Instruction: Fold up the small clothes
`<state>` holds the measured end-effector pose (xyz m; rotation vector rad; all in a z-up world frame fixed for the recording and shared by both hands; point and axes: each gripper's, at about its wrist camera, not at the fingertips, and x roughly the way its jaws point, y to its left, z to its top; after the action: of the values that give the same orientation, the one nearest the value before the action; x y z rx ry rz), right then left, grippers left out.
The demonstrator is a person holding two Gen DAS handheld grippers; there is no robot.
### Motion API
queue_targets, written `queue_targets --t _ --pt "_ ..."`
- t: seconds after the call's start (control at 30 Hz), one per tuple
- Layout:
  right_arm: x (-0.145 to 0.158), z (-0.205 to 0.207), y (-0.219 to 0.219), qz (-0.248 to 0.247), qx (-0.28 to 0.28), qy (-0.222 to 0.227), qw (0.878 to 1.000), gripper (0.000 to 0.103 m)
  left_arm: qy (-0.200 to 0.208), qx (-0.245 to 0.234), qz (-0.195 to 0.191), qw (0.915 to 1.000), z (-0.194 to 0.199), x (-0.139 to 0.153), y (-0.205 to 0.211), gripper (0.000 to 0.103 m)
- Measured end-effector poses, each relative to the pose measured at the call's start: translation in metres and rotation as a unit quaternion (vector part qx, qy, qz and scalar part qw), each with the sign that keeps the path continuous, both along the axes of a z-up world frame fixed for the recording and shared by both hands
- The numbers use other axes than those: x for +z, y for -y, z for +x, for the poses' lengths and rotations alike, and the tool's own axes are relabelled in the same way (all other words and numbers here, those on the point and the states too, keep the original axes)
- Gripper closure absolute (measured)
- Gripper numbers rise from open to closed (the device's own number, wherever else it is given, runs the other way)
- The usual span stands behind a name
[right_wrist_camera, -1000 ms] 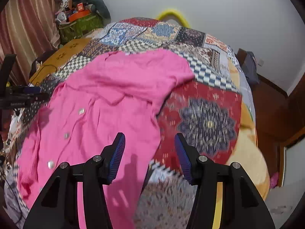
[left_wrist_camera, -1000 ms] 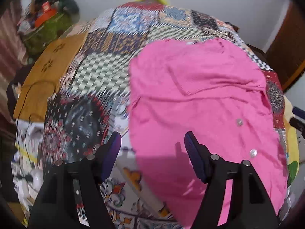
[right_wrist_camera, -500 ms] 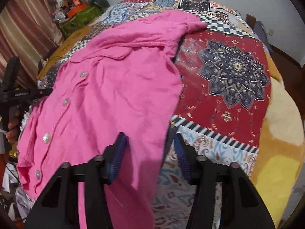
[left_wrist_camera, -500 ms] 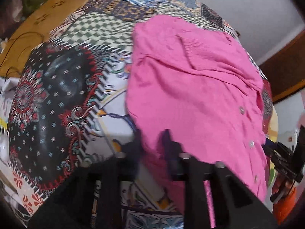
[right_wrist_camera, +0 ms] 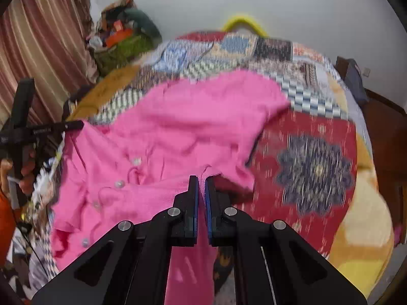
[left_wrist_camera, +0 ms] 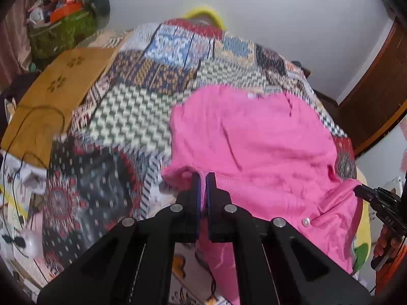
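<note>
A bright pink cardigan (left_wrist_camera: 254, 152) of soft knit lies spread across a bed covered with a patchwork quilt (left_wrist_camera: 132, 122) of checked, floral and medallion squares. The garment's cloth is rumpled, with shallow folds running across its middle, and a row of small pale buttons (right_wrist_camera: 119, 184) runs down its front placket. The left gripper (left_wrist_camera: 203, 178) has its jaws pressed together on the near hem at the garment's left corner, a thin strip of pink cloth showing between the blue pads, and the corner bunches up just in front of the fingertips. The right gripper (right_wrist_camera: 201, 181) is likewise pinched on the hem at the opposite near corner, where the edge puckers and lifts slightly off a red quilt square with a dark medallion (right_wrist_camera: 315, 172). Between the two grips the lower edge of the cardigan hangs over the near side of the bed. Both views are blurred. A yellow curved object (right_wrist_camera: 244, 24) shows beyond the far end of the bed against a white wall (left_wrist_camera: 292, 25).
</note>
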<state>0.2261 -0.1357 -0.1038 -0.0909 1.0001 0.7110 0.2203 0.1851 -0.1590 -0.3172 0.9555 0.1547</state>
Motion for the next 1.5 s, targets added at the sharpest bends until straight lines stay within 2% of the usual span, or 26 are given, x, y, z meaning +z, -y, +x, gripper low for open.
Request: queue_targets --t 0.1,0.23,0.27,0.3,0.37,0.4,0.47,0.63,0.77,0.93,1.0,1.07,1.17,1.33,1.4,1.5 --pt "0.005 0.013 -0.01 -0.011 -0.013 0.026 1.0 0.098 -0.003 0.011 0.024 0.9997 0.018 -0.001 -0.008 0.1" --pt "-0.008 0.028 -0.026 -0.06 -0.005 0.028 0.998 0.096 -0.049 0.012 0.05 0.9975 0.036 -0.021 -0.007 0.097" --pt "-0.011 0.029 -0.027 -0.073 -0.002 0.024 0.997 0.092 -0.059 0.007 0.047 0.9972 0.036 -0.024 -0.005 0.088" --pt "-0.014 0.029 -0.028 -0.085 0.001 0.02 0.996 0.089 -0.061 -0.001 0.04 0.9973 0.034 -0.026 -0.002 0.084" --pt "-0.015 0.025 -0.023 -0.085 0.004 0.013 0.996 0.077 -0.053 -0.013 0.032 0.998 0.023 -0.026 0.005 0.07" --pt "-0.014 0.023 -0.019 -0.08 0.003 0.013 0.997 0.074 -0.052 -0.019 0.034 0.9979 0.019 -0.027 0.009 0.067" --pt "-0.011 0.014 -0.011 -0.075 0.004 0.011 0.997 0.068 -0.055 -0.038 0.034 0.9972 0.009 -0.026 0.021 0.066" --pt "-0.006 -0.012 0.006 -0.08 0.012 0.009 0.997 0.067 -0.069 -0.08 0.025 0.9941 -0.014 -0.025 0.054 0.066" --pt "-0.012 -0.031 0.022 -0.088 0.012 0.0 0.996 0.066 -0.07 -0.098 0.004 0.9928 -0.02 -0.023 0.08 0.059" --pt "-0.028 -0.048 0.041 -0.085 -0.001 -0.037 0.996 0.066 -0.089 -0.106 -0.014 0.9903 -0.01 -0.035 0.103 0.059" --pt "-0.036 -0.052 0.046 -0.081 -0.004 -0.057 0.995 0.066 -0.096 -0.104 -0.015 0.9899 -0.007 -0.044 0.106 0.062" --pt "-0.04 -0.055 0.049 -0.079 -0.007 -0.066 0.995 0.066 -0.092 -0.099 -0.01 0.9907 -0.008 -0.047 0.106 0.093" --pt "-0.041 -0.057 0.051 -0.062 -0.012 -0.074 0.995 0.066 -0.075 -0.101 -0.01 0.9919 -0.017 -0.04 0.102 0.096" --pt "-0.046 -0.061 0.048 -0.055 -0.006 -0.081 0.995 0.066 -0.031 -0.091 0.011 0.9953 -0.055 -0.006 0.079 0.097" --pt "-0.045 -0.06 0.048 -0.052 -0.007 -0.083 0.995 0.066 -0.03 -0.075 0.009 0.9967 -0.074 -0.001 0.06 0.097" --pt "-0.045 -0.06 0.051 -0.051 -0.008 -0.085 0.995 0.066 -0.047 -0.061 0.0 0.997 -0.099 -0.01 0.036 0.097"
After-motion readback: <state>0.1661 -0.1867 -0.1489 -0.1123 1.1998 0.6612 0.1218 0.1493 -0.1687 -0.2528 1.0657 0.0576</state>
